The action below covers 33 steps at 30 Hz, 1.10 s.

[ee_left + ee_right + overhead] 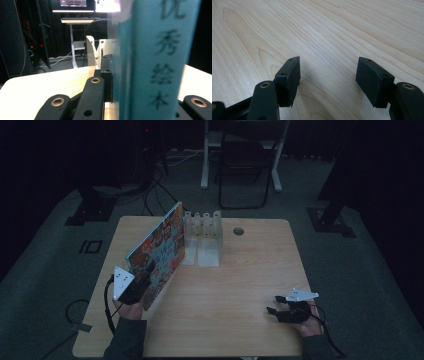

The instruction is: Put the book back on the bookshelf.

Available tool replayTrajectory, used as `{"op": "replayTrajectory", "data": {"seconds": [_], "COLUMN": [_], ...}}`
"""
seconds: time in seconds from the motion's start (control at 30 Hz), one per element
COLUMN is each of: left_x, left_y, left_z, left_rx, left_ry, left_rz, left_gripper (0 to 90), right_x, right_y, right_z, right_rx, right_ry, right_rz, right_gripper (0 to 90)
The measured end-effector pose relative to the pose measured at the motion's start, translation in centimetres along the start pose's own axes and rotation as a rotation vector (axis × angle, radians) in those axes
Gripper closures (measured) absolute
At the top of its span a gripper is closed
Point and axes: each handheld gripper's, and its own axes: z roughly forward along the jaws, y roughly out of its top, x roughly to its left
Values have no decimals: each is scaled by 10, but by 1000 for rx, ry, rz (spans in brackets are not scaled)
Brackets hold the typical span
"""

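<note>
Book [160,247] is clamped near its lower corner in your left gripper [145,280], raised on edge and leaning just beside the white rack [202,237] at the back of the counter [240,285]. Held so low, it may swing, slip, or knock the rack as you steer it toward a slot. Your right gripper [274,304] rests open and empty, well apart.

Light wood table [225,310] with a round hole [238,231] at back; white slotted rack [202,240] stands on it.
</note>
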Motion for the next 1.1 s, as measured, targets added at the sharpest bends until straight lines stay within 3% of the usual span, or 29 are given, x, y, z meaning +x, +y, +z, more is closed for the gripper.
{"op": "replayTrajectory", "data": {"seconds": [1.1], "left_x": [2], "left_y": [3], "left_z": [16], "left_rx": [4], "left_ry": [10], "left_rz": [-2], "left_gripper": [810], "right_x": [0], "right_y": [0], "right_z": [0], "right_rx": [1], "right_ry": [1], "right_rz": [1], "right_gripper": [358]}}
